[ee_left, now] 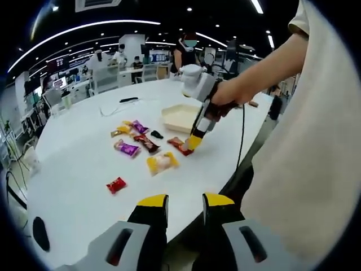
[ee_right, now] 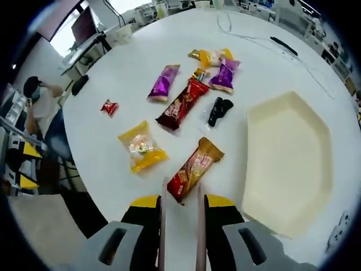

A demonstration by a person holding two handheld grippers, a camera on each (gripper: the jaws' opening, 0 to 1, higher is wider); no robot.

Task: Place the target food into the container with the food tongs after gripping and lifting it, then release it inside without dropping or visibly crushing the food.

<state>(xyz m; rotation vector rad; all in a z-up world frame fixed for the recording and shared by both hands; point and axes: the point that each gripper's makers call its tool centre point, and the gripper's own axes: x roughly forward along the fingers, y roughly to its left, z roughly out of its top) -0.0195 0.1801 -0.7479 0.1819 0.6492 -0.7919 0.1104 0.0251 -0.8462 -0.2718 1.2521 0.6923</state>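
Note:
A red-and-orange snack packet (ee_right: 194, 168) lies flat on the white table (ee_right: 141, 51), left of a cream hexagonal tray (ee_right: 287, 158). My right gripper (ee_right: 183, 201) is shut on the food tongs (ee_right: 198, 212). The two thin tong arms stand apart, and the packet's near end lies between their tips. From the left gripper view, a hand holds the right gripper (ee_left: 198, 132) low over that packet (ee_left: 179, 145), just in front of the tray (ee_left: 179, 116). My left gripper (ee_left: 186, 200) hangs open at the table's near edge, holding nothing.
Several other packets lie left of the tray: a yellow one (ee_right: 142, 149), a long dark red one (ee_right: 181, 106), a purple one (ee_right: 163, 83), a small red one (ee_right: 109, 106) and a black item (ee_right: 219, 110). A cable and a black pen (ee_right: 284, 45) lie farther back. A person (ee_right: 39, 107) sits beside the table.

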